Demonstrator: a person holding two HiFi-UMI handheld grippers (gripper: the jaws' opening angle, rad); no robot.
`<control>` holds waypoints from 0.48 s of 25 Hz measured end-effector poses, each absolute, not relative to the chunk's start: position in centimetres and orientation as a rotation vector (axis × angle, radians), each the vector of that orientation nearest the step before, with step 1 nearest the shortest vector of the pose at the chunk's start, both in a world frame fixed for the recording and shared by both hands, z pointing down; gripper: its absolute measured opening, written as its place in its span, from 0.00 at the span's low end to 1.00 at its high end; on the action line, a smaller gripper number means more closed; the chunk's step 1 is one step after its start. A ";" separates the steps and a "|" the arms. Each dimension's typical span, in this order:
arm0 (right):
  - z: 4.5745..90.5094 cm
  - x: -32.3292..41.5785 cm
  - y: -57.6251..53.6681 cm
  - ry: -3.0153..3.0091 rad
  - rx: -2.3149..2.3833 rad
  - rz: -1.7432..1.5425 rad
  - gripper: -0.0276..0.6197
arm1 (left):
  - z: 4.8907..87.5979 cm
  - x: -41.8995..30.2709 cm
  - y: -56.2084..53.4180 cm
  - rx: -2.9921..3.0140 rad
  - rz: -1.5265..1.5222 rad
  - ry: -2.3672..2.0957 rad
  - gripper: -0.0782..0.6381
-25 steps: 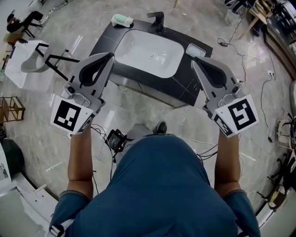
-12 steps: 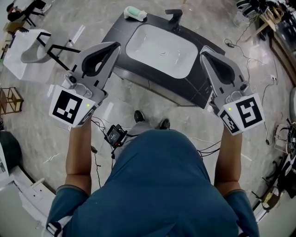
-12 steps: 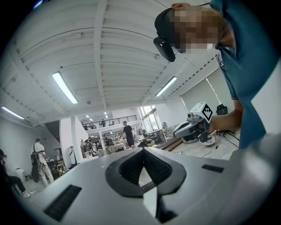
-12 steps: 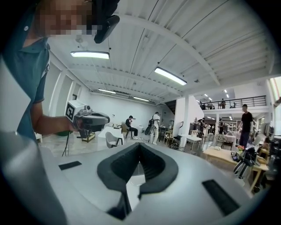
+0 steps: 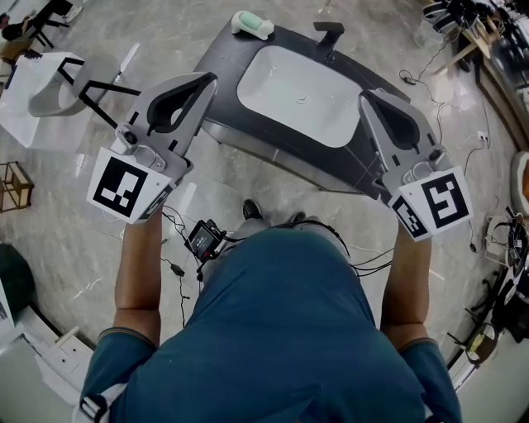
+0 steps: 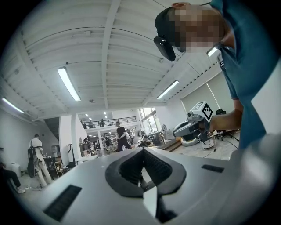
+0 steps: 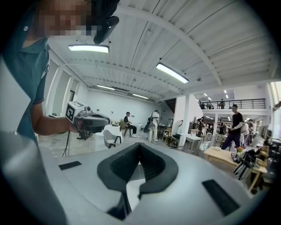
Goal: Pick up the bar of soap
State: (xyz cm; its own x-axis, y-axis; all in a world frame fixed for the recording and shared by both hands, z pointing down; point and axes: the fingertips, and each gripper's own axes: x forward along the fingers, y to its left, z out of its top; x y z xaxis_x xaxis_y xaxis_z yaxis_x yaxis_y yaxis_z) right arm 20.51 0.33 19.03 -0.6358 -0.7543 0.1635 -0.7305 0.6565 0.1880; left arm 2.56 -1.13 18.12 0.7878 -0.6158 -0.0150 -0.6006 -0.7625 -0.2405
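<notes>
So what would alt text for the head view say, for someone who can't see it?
Seen from above, a person in a blue shirt holds the left gripper and right gripper, both shut and empty, out toward a dark vanity with a white sink. A green bar of soap sits at its far left corner.

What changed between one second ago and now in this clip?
The person has stepped on toward the dark vanity, carrying both grippers along. The vanity and its basin now sit further right in the head view. Nothing was grasped or released. The left gripper and right gripper stay shut and empty. The green soap bar still lies at the counter's back left corner.
</notes>
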 end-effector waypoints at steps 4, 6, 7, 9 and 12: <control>19.1 19.2 -0.6 -2.639 1.203 -0.151 0.07 | 18.5 1.5 -2.3 -2.759 -0.080 0.947 0.11; 19.4 18.9 -1.2 -2.634 1.195 -0.146 0.07 | 18.8 1.4 -2.8 -2.767 -0.079 0.948 0.11; 19.5 18.9 -1.6 -2.634 1.193 -0.143 0.07 | 19.0 1.4 -3.1 -2.769 -0.081 0.949 0.11; 19.7 18.8 -2.4 -2.638 1.186 -0.136 0.07 | 19.1 1.3 -3.8 -2.769 -0.089 0.955 0.11; 20.0 18.8 -3.7 -2.650 1.166 -0.131 0.07 | 19.2 1.3 -5.0 -2.764 -0.100 0.976 0.11</control>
State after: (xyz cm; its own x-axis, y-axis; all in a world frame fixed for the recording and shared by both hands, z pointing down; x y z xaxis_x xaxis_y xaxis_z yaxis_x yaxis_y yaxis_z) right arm 18.81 -3.66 20.03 -0.6515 -0.7359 0.1845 -0.7142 0.6769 0.1781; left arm 1.32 -4.98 19.20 0.7786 -0.6275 -0.0050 -0.6134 -0.7594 -0.2172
